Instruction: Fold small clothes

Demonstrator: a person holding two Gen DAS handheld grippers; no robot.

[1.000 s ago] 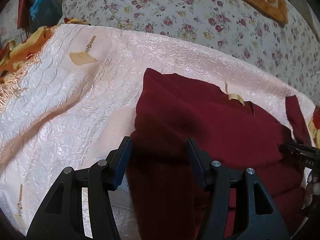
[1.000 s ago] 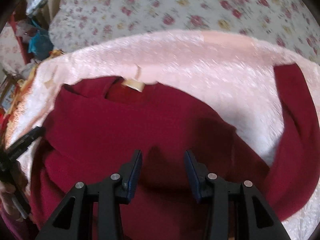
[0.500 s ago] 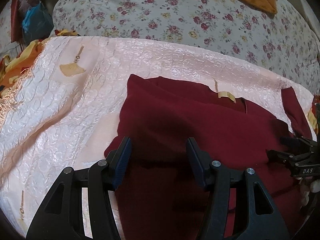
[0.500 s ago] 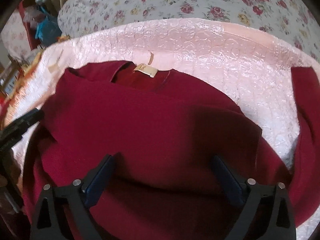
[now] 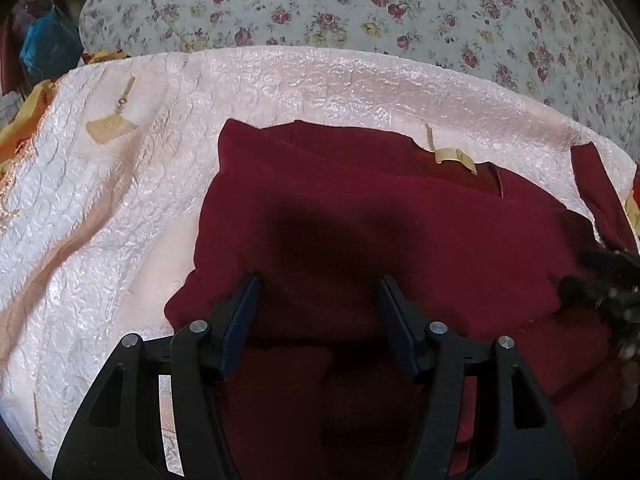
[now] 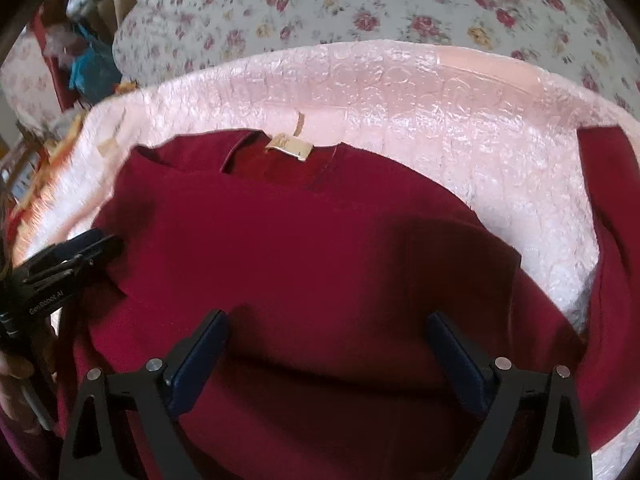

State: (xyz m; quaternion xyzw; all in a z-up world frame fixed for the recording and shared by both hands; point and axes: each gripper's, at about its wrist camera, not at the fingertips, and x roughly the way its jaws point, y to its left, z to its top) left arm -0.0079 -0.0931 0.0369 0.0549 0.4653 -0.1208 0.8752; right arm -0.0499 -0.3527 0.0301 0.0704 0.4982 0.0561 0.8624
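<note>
Left tongs are opening over the sweater; right tongs, wide, are closing, empty; one sleeve runs out of frame.

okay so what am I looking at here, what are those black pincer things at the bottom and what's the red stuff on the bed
These are two hand-held grabbing tools, one in each of a person's hands, each with a camera looking along its two fingers. One picture comes from the left gripper, the other from the right gripper. Both hover over a dark red top with a tan neck label, lying on a shiny pink cloth over a floral bedspread. One sleeve trails off to the side. Neither tool holds anything: the left fingers are opening, the right are spread wide and closing slightly.
</note>
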